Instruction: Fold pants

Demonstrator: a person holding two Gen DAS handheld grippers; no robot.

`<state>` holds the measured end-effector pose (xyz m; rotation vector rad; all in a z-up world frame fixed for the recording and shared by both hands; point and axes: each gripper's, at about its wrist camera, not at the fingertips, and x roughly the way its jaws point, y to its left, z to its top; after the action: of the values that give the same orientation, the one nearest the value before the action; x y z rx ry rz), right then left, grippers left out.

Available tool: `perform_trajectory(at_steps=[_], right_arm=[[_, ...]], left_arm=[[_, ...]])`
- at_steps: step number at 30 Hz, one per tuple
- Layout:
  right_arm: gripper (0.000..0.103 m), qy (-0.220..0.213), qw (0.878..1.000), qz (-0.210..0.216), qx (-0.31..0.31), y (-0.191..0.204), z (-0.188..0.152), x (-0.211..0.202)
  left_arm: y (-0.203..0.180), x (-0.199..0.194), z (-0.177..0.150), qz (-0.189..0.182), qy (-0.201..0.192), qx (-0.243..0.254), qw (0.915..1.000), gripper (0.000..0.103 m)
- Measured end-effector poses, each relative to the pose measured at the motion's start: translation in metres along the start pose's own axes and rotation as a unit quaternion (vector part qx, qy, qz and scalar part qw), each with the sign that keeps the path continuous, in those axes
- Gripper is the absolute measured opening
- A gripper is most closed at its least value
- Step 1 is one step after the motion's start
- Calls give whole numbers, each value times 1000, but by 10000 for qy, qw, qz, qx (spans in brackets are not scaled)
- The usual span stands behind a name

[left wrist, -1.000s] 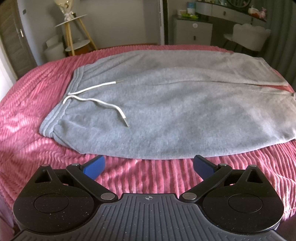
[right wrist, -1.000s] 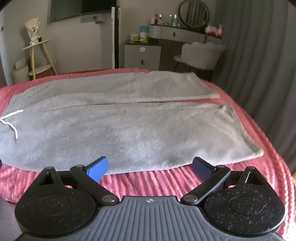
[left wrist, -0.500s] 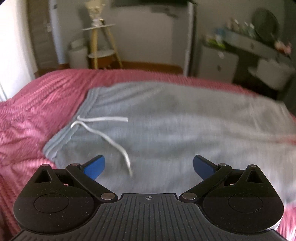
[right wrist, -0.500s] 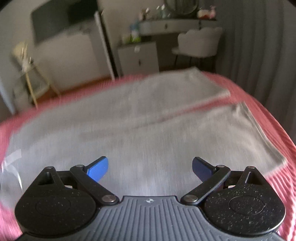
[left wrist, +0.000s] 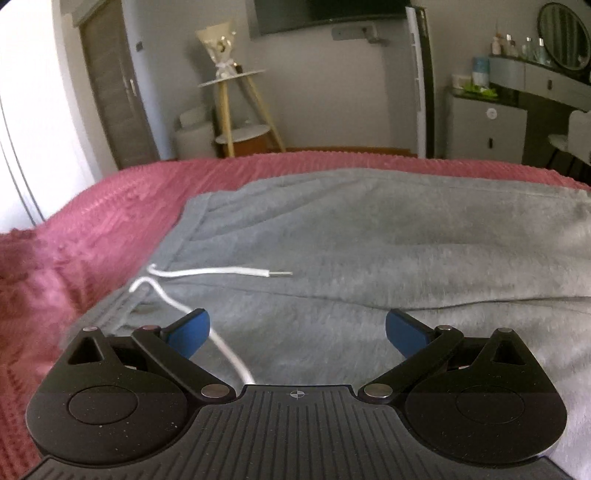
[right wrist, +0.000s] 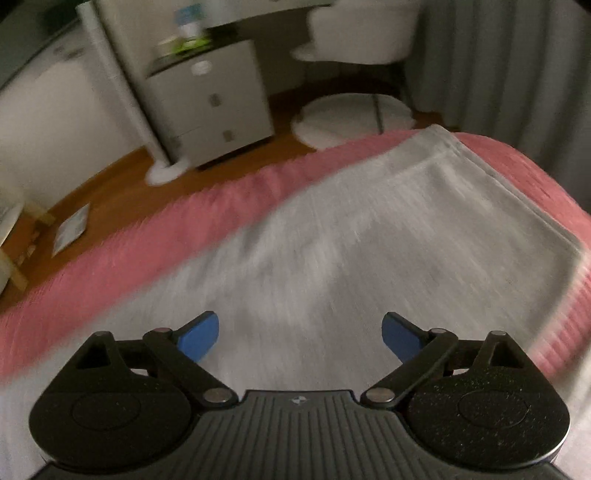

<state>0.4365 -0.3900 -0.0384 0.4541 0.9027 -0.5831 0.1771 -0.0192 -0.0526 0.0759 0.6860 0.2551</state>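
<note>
Grey sweatpants (left wrist: 369, 236) lie flat on a pink bedspread (left wrist: 103, 221). The waistband with its white drawstring (left wrist: 207, 275) is at the left in the left wrist view. My left gripper (left wrist: 297, 330) is open and empty, hovering over the waist area, one cord running under it. The right wrist view is blurred; it shows the far pant leg (right wrist: 388, 236) and its hem. My right gripper (right wrist: 299, 332) is open and empty above that leg.
Beyond the bed's far edge are a wooden tripod stand (left wrist: 240, 110), a white drawer cabinet (right wrist: 210, 99), a white chair (right wrist: 358, 33) and a round white rug (right wrist: 351, 118). Grey curtains (right wrist: 517, 74) hang at the right.
Both grippers have moved forward from the near edge of the bed to over the pants. The right one has swung toward the far leg hem. Both stay open.
</note>
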Motion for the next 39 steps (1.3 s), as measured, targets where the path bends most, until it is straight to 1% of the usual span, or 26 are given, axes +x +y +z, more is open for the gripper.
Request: perform_trajectory(at_steps=[3, 5, 6, 8, 9, 10, 11, 12, 13, 15, 17, 18, 20, 22, 24, 25, 26, 27, 28, 29, 32, 33, 34, 35, 36, 39], right_arm=[[94, -152, 9969, -291, 722, 9, 33, 37], [94, 5, 9931, -362, 1119, 7, 43, 59], [94, 208, 9908, -383, 1282, 5, 44, 72], [93, 267, 9919, -608, 1085, 9, 41, 85], [87, 210, 9930, -702, 924, 12, 39, 87], [62, 144, 9936, -818, 768, 15, 35, 86], [44, 42, 9936, -956, 599, 17, 32, 82], [25, -59, 9941, -953, 506, 14, 28, 76], [9, -73, 9951, -780, 603, 9, 24, 69], [8, -53, 9964, -384, 751, -8, 16, 52], [7, -217, 9974, -9, 689, -24, 5, 28], [7, -330, 9967, 203, 715, -36, -8, 10], [7, -579, 9922, 661, 880, -66, -45, -31], [7, -785, 9868, 962, 1044, -96, -95, -66], [7, -789, 9807, 1199, 1329, -122, -143, -90], [7, -723, 9770, 1297, 1533, -135, -167, -95], [7, -657, 9734, 1390, 1701, -143, -185, -96], [7, -613, 9683, 1500, 1900, -152, -199, -96], [7, -605, 9621, 1580, 2136, -158, -209, -93], [7, -620, 9602, 1662, 2159, -160, -211, -90], [7, -704, 9678, 1593, 1820, -151, -208, -84], [7, -743, 9681, 1612, 1771, -151, -210, -85], [7, -774, 9673, 1653, 1762, -152, -211, -82], [7, -782, 9661, 1701, 1775, -154, -211, -78], [7, -782, 9647, 1750, 1803, -156, -211, -77], [7, -789, 9624, 1847, 1828, -163, -215, -75]], left_arm=[[6, 14, 3, -146, 76, -210, 9996, 103], [9, 19, 4, -251, 125, -355, 9990, 103], [11, 22, 3, -306, 151, -398, 9986, 103], [12, 28, 2, -327, 252, -451, 9981, 103], [13, 31, 0, -339, 310, -435, 9980, 103], [13, 32, -1, -338, 362, -409, 9979, 103], [13, 32, -1, -320, 385, -398, 9980, 103], [14, 30, -1, -285, 378, -400, 9981, 103], [16, 28, -1, -250, 316, -415, 9983, 103], [21, 16, 1, -46, -22, -409, 9991, 103], [27, 4, 4, 323, -453, -384, 9977, 103], [30, -2, 6, 404, -638, -418, 9963, 103], [42, -10, 10, 340, -955, -604, 9930, 103], [57, -12, 16, -86, -1010, -1036, 9894, 103], [71, -3, 24, -579, -882, -1613, 9812, 103], [77, 6, 30, -742, -763, -1952, 9750, 103], [82, 18, 39, -913, -590, -2118, 9713, 103], [84, 35, 51, -1052, -259, -2184, 9698, 103], [82, 52, 63, -1137, 32, -2122, 9706, 103], [77, 68, 76, -1333, 226, -1977, 9709, 103], [52, 110, 102, -1595, 746, -1755, 9686, 103], [42, 126, 110, -1650, 893, -1675, 9679, 102], [31, 140, 118, -1566, 1003, -1604, 9694, 96], [20, 153, 124, -1422, 1053, -1553, 9719, 86], [10, 164, 130, -1308, 1092, -1488, 9741, 81], [-11, 197, 139, -1095, 1360, -1411, 9745, 74]])
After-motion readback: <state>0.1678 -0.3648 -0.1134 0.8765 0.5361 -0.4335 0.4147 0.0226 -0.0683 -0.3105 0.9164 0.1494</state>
